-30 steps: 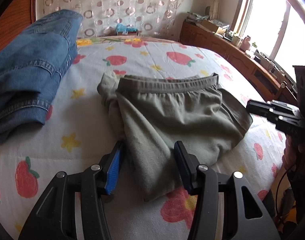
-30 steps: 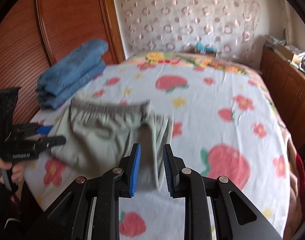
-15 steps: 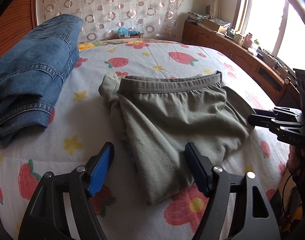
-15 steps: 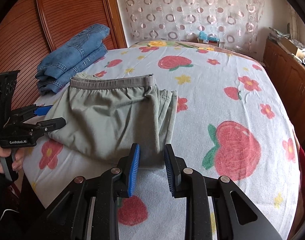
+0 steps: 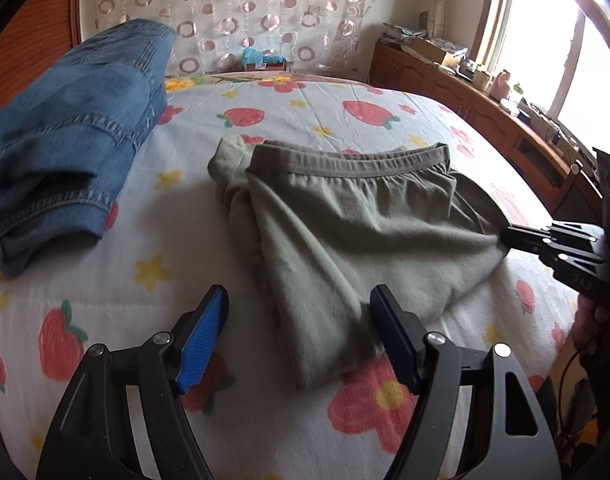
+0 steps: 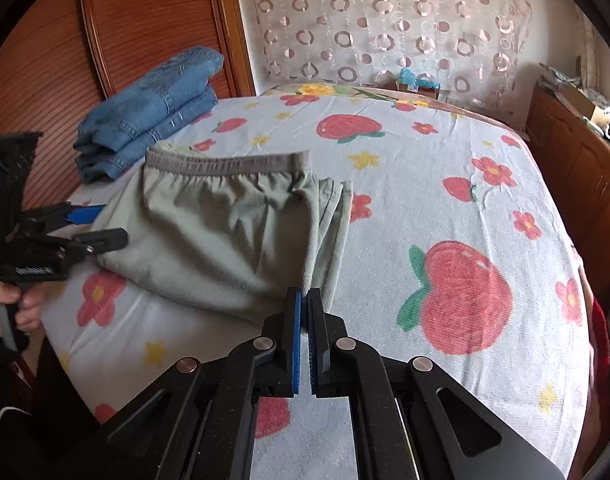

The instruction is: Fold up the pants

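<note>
From the left wrist camera, the left gripper (image 5: 299,312) sits low over the near edge of the bed (image 5: 345,116), its two blue-padded fingers spread wide and level, holding nothing. The olive pants (image 5: 345,232) lie folded on the strawberry-print sheet just beyond those fingers — waistband toward the far side, the narrow folded end reaching into the gap between the pads. The right finger appears to rest against the cloth, though contact cannot be confirmed. At the right edge of this view the right gripper (image 5: 509,236) comes in sideways, its tips meeting the right corner of the pants, with the person's hand (image 5: 593,316) below it on the handle. A stack of folded jeans (image 5: 73,136) lies on the far left of the bed, apart from the pants.

From the right wrist camera, the right gripper (image 6: 303,294) points forward and slightly down, its fingers drawn together with only a sliver between the blue pads — the tips pinch the near edge of the pants (image 6: 225,232). The pants lie flat, left of the bed's middle, with the waistband far. The left gripper (image 6: 101,226) enters from the left, fingers parted at the pants' left edge, held by a hand (image 6: 9,304) at the bed's corner. The jeans (image 6: 149,112) lie beyond, by the wooden panel (image 6: 145,20).
</note>
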Demonstrator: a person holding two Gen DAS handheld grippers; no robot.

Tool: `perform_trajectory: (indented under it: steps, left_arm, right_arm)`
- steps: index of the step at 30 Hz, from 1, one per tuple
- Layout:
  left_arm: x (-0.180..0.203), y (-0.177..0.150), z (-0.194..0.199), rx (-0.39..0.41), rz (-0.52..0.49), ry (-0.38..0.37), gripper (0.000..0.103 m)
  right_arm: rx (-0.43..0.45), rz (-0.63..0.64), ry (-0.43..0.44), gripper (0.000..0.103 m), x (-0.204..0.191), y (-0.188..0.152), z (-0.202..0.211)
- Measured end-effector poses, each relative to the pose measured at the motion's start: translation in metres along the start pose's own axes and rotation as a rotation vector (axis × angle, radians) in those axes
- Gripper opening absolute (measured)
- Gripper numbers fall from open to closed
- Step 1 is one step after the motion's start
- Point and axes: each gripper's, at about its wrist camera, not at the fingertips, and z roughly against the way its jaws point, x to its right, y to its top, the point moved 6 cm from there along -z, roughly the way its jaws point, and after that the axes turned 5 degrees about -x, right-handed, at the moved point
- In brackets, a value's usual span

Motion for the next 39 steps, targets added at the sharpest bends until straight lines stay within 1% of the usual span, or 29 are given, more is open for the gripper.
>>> perform_trajectory:
  steps: [2,4,6,7,8,9,11,12,14,16,19,20,21,23,26,30,33,35,37,38,39]
  left_arm:
    - [-0.001,-0.006,0.006,0.006,0.007,-0.013,0.074]
    - [0.000,-0.011,0.010,0.017,0.002,-0.017,0.072]
    - [0.001,-0.015,0.013,0.023,-0.008,-0.034,0.059]
    - [0.001,-0.016,0.014,0.024,-0.007,-0.045,0.056]
    - [0.002,-0.017,0.014,0.026,-0.004,-0.058,0.050]
    - [0.003,-0.017,0.014,0.028,-0.003,-0.070,0.044]
    - [0.006,-0.018,0.015,0.033,-0.007,-0.080,0.036]
    - [0.007,-0.018,0.015,0.035,-0.010,-0.081,0.033]
    - [0.008,-0.019,0.014,0.038,-0.010,-0.077,0.033]
    - [0.007,-0.019,0.014,0.041,0.002,-0.081,0.032]
    - [0.006,-0.019,0.014,0.051,0.005,-0.084,0.022]
    - [0.008,-0.020,0.014,0.053,-0.005,-0.081,0.016]
    - [0.010,-0.020,0.016,0.055,-0.017,-0.076,0.013]
    - [0.013,-0.020,0.020,0.060,-0.033,-0.067,0.012]
    - [0.014,-0.021,0.029,0.069,-0.031,-0.084,0.012]
    - [0.017,-0.026,0.044,0.071,-0.041,-0.103,0.012]
    - [0.018,-0.033,0.054,0.062,-0.038,-0.119,0.012]
    - [0.017,-0.038,0.057,0.056,-0.032,-0.116,0.012]
    - [0.017,-0.041,0.056,0.053,-0.033,-0.107,0.012]
    - [0.016,-0.041,0.055,0.053,-0.031,-0.100,0.012]
    - [0.015,-0.042,0.054,0.051,-0.030,-0.092,0.015]
  right_arm:
    - [0.004,-0.007,0.005,0.002,0.001,0.001,0.001]
    - [0.007,-0.014,0.001,0.002,0.003,0.000,0.002]
    - [0.016,-0.022,0.007,0.003,0.004,0.000,0.003]
    - [0.019,-0.025,0.012,0.004,0.004,0.000,0.004]
    - [0.021,-0.031,0.012,0.014,0.004,0.001,0.004]
    - [0.024,-0.035,0.014,0.021,0.005,0.001,0.004]
    - [0.031,-0.045,0.040,0.025,0.004,0.003,0.004]
    - [0.025,-0.048,0.038,0.026,0.005,0.004,0.002]
    - [-0.002,-0.046,0.033,0.026,0.004,0.005,-0.005]
    - [-0.009,-0.034,0.018,0.026,0.002,0.007,-0.007]
    - [-0.012,-0.037,0.018,0.026,0.001,0.008,-0.007]
    - [-0.013,-0.045,0.054,0.009,-0.001,0.008,-0.006]
    - [-0.019,-0.052,0.083,0.007,-0.002,0.007,-0.006]
    - [-0.009,-0.048,0.074,0.005,-0.002,0.005,-0.004]
    - [0.014,-0.066,0.094,0.004,0.000,0.001,0.005]
    - [0.014,-0.075,0.126,0.004,-0.001,-0.011,0.019]
    - [0.010,-0.058,0.133,0.004,-0.006,-0.020,0.031]
    - [0.012,-0.042,0.136,0.004,-0.011,-0.026,0.039]
    - [0.009,-0.031,0.125,0.004,-0.014,-0.029,0.043]
    - [0.011,-0.025,0.102,0.004,-0.014,-0.030,0.045]
    - [0.014,-0.020,0.088,0.005,-0.015,-0.030,0.046]
